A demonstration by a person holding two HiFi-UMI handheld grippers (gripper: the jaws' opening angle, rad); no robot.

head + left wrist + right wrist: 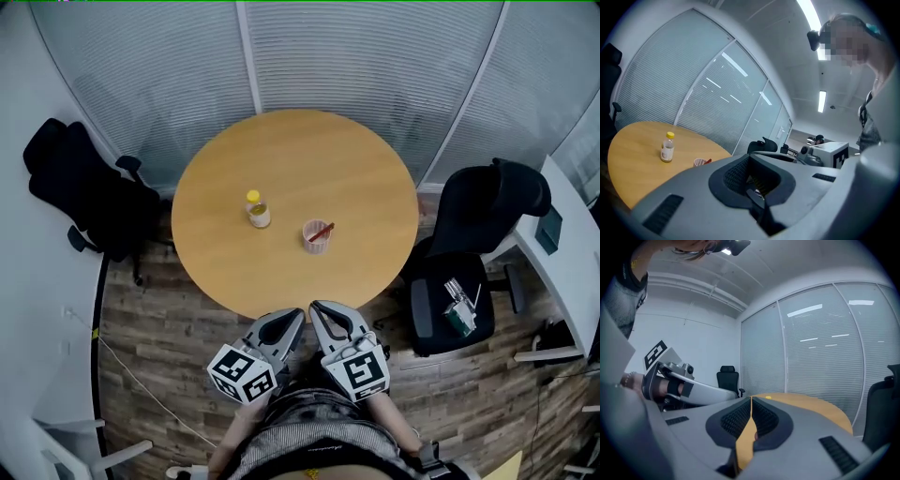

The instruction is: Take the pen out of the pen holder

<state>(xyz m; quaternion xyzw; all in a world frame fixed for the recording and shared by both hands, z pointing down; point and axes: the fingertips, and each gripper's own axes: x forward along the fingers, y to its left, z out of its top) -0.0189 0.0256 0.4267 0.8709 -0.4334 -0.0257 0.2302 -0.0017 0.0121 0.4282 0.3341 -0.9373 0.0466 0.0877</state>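
Round wooden table (356, 178), light orange-tan top. Two items on it, both upright, near ctr, on the half nearer the person. Left: small clear bottle (258, 210) w/ yellow cap. Right of it and slightly nearer: pen holder (317, 236), small pinkish cup. The two stand apart, not touching, bare top betw. them.

Left gripper view: same table (633, 154), bottle (668, 147) and pen holder (699, 162) side by side. Right gripper view: only a strip of the table top (820, 408) shows.

Table stands on wood-plank floor (150, 347), grey-brown. Also on floor: black office chair (89, 187) at left, second black chair (469, 262) at right, both near table edge.
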